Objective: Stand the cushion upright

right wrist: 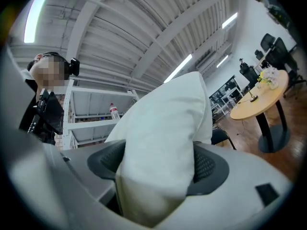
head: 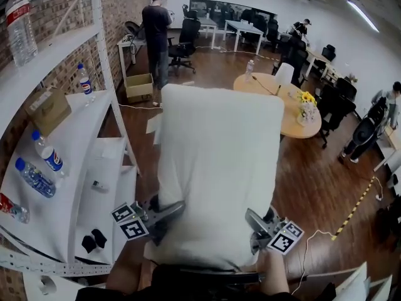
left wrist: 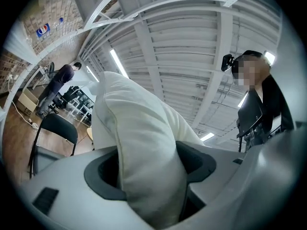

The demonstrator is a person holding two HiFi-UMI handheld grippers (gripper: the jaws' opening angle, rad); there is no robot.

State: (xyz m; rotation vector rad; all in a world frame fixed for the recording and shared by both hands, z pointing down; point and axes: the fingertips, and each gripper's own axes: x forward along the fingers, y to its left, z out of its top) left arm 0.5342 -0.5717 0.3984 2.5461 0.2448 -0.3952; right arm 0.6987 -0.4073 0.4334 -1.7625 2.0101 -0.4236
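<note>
The large white fabric cushion (head: 216, 174) is being held in the air in front of the person, over the brown wooden floor (head: 313, 180). It is hanging between the white metal shelving unit (head: 81, 143) on the left and the round pale wooden table (head: 285, 105) further off on the right. In the head view its broad face is showing toward the camera, with its near edge lying closest to the person.

The left gripper (head: 164, 213) is clamping the near left corner of the cushion. In the left gripper view the dark pads (left wrist: 103, 174) are pressing into the stuffing from both sides, and the fabric is bulging out between them. The right gripper (head: 258, 226) is clamping the near right corner in the same way. In the right gripper view its textured pads (right wrist: 208, 169) are squeezing the cushion, which is filling the gap between the jaws. Both sets of jaws are standing partly apart, held so by the thickness of the cushion.

Clear plastic bottles with blue labels (head: 49, 155) are lying on the shelves. A bunch of yellow flowers (head: 307, 98) is standing on the round table. A brown cardboard box (head: 139, 86) is sitting on the floor near a person in dark clothing (head: 156, 30), who is standing at the far end.
</note>
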